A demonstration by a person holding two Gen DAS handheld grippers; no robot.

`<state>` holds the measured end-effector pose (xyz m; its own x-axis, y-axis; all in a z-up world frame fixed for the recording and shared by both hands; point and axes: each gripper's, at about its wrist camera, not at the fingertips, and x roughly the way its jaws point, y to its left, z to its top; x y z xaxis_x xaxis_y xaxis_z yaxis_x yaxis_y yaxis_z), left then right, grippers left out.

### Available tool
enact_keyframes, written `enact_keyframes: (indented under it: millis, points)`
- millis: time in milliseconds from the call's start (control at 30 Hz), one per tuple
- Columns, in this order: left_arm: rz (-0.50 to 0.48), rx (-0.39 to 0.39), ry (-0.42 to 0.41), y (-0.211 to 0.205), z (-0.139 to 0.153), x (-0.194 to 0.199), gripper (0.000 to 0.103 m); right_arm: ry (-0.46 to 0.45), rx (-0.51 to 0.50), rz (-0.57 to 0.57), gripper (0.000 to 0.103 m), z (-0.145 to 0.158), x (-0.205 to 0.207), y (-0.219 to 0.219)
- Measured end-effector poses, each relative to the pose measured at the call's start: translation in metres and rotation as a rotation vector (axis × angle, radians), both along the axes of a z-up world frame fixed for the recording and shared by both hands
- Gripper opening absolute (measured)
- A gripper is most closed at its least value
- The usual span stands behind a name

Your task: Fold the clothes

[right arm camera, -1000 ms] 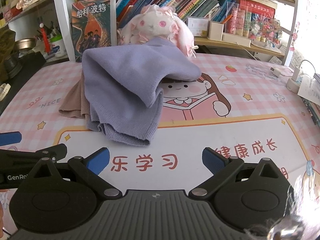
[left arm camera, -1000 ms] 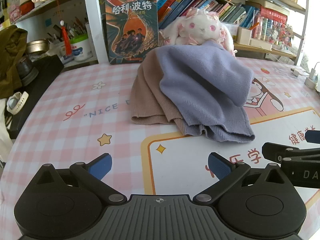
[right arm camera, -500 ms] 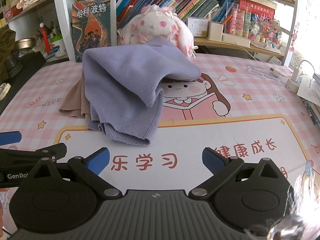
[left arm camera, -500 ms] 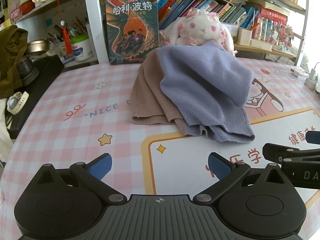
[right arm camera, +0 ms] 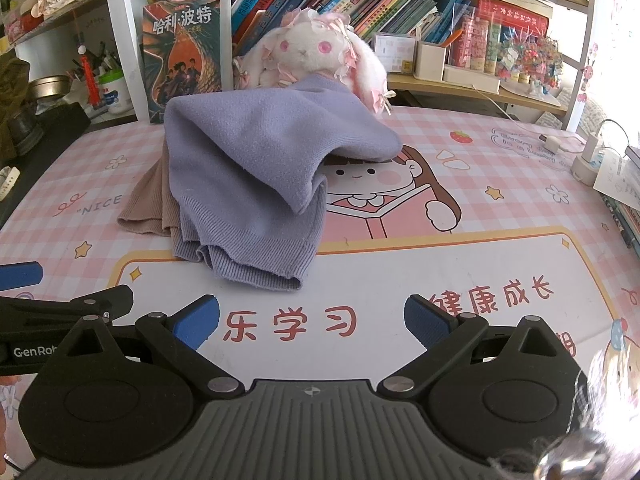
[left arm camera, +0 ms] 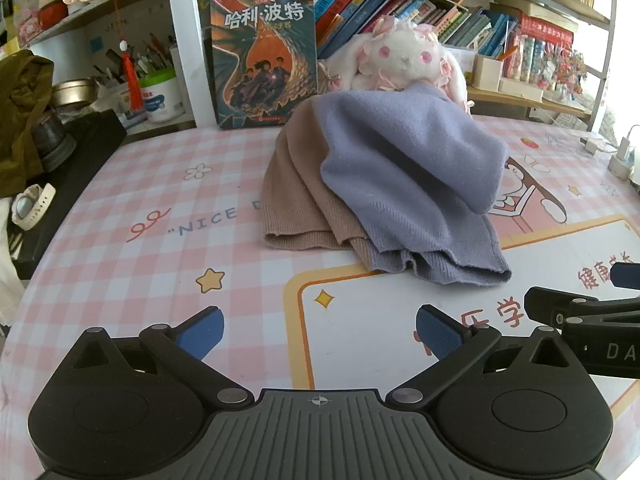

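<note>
Both grippers are just parked over the near edge of the table (left arm camera: 120, 216), side by side. The left gripper (left arm camera: 318, 330) has its blue-padded fingers (left arm camera: 200, 330) spread wide with nothing between them, only the printed mat showing through the gap. Same deal with the right gripper (right arm camera: 312, 322): spread wide, empty, hovering over the red characters on the mat. In the left wrist view you can catch the right gripper's black finger poking in from the right edge, and the right wrist view shows the left one coming in from the left, so they're close neighbours.

The clothes are farther out, about mid-table and well apart from both grippers. There's a purple sweater (left arm camera: 404, 176) heaped up in a loose mound, with its ribbed hem (right arm camera: 256, 268) bunched at the near side and touching the orange border of the mat's white panel. Under it and sticking out to the left is a tan sweater (left arm camera: 296, 200), also crumpled, its ribbed edge lying flat on the pink checked part. Neither one is folded.

Right behind the pile, at the far side, a white plush bunny (right arm camera: 312, 52) with pink eyes sits with the purple knit draped up against its front. To its left a big book (left arm camera: 264, 56) with a dragon cover stands upright against the shelf post, and a row of books (right arm camera: 320, 4) leans along the shelf behind. A white charger (right arm camera: 588, 156) and cable sit at the far right.
</note>
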<state>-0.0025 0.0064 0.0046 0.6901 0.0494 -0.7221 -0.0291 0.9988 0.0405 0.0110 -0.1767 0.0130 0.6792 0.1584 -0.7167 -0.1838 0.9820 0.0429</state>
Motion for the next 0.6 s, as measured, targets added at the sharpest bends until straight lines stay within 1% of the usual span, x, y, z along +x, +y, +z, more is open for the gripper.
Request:
enact_keyframes:
  millis: [300, 600]
  points:
    - [-0.006, 0.002, -0.011, 0.0040, 0.0006, 0.0020, 0.103, -0.004, -0.001, 0.003, 0.100, 0.0001, -0.0008, 0.0056]
    - [-0.029, 0.000, -0.010, 0.0066, -0.0012, 0.0033, 0.103, 0.007, -0.005, -0.023, 0.100, -0.0017, -0.0010, 0.0076]
